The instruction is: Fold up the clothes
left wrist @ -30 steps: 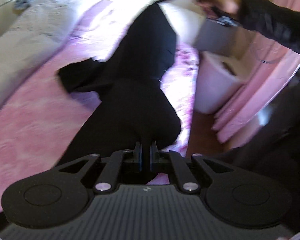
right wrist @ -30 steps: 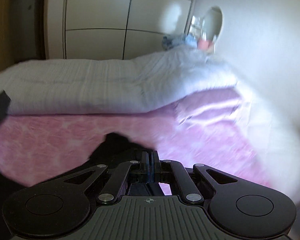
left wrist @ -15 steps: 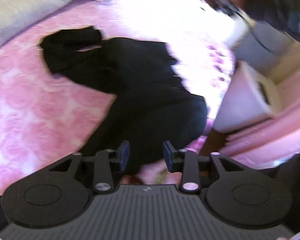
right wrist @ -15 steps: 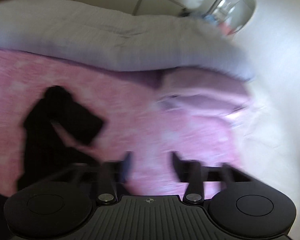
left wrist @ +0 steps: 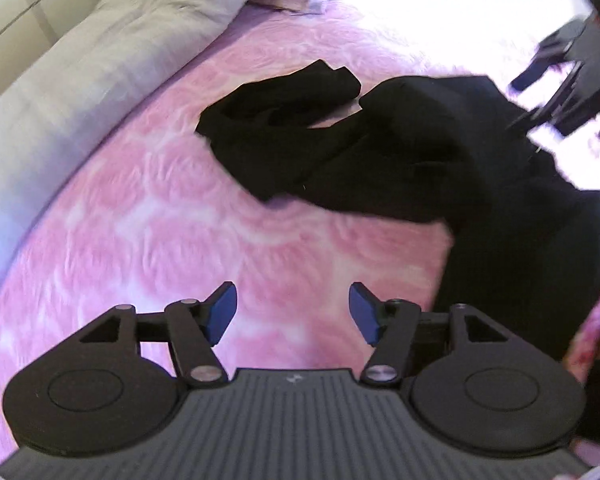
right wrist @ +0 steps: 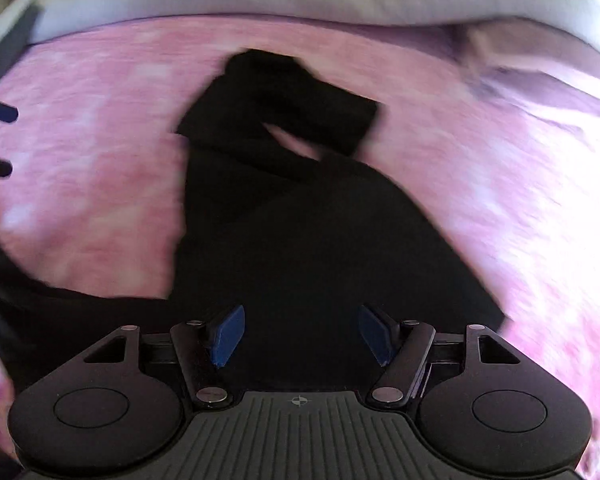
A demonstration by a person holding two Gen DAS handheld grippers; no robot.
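Change: both grippers, shut on the black garment (left wrist: pixel 440 168) a second ago, have let go.
Fingers: left gripper (left wrist: pixel 292 312) and right gripper (right wrist: pixel 302 334) spread, empty.
Garment: crumpled on pink bed (left wrist: pixel 140 240), centre to right of frame.
Handling: soft, light, limp; pinch edges or corners.

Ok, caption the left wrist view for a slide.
Open left gripper hovers over the pink patterned bedspread, beside a crumpled black cloth garment awaiting folding.

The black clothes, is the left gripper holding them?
No, the left gripper is open over bare pink bedspread, and the black clothes lie apart from its fingers.
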